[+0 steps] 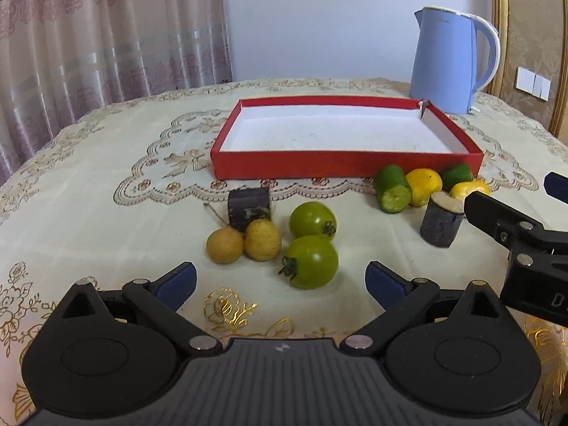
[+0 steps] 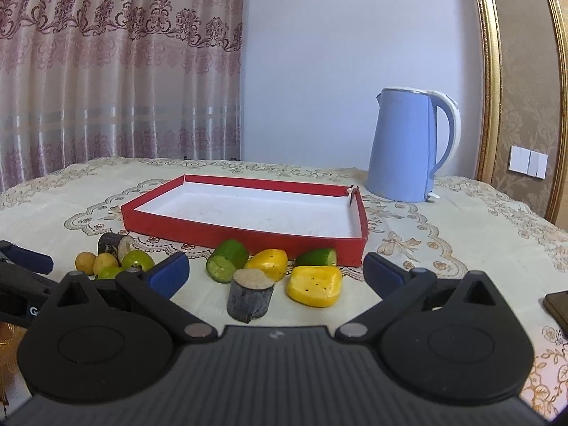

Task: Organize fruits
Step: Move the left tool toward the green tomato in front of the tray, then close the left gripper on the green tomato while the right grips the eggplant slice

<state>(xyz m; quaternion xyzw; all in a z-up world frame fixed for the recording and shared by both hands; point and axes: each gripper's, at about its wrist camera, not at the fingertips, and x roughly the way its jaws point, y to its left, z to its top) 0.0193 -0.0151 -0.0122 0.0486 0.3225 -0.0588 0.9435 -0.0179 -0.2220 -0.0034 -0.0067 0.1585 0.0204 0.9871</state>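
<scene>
The left gripper (image 1: 280, 280) hung with its blue-padded fingers spread wide and empty above the embroidered tablecloth (image 1: 88, 163). Just ahead lay two glossy green tomatoes (image 1: 312, 241) with dark stems, beside two matte tan round fruits (image 1: 245, 243) and a dark cut cane piece (image 1: 248, 207). The right gripper (image 2: 275, 271) was likewise spread and held nothing. Before it stood a dark cane stump (image 2: 250, 296) with a pale cut top, then two yellow pieces (image 2: 314, 284) speckled black and two green cut chunks (image 2: 227, 261). All lay on the cloth just in front of the shallow red box (image 2: 248, 236), its white floor bare. Farther back stood a blue kettle (image 2: 408, 145).
</scene>
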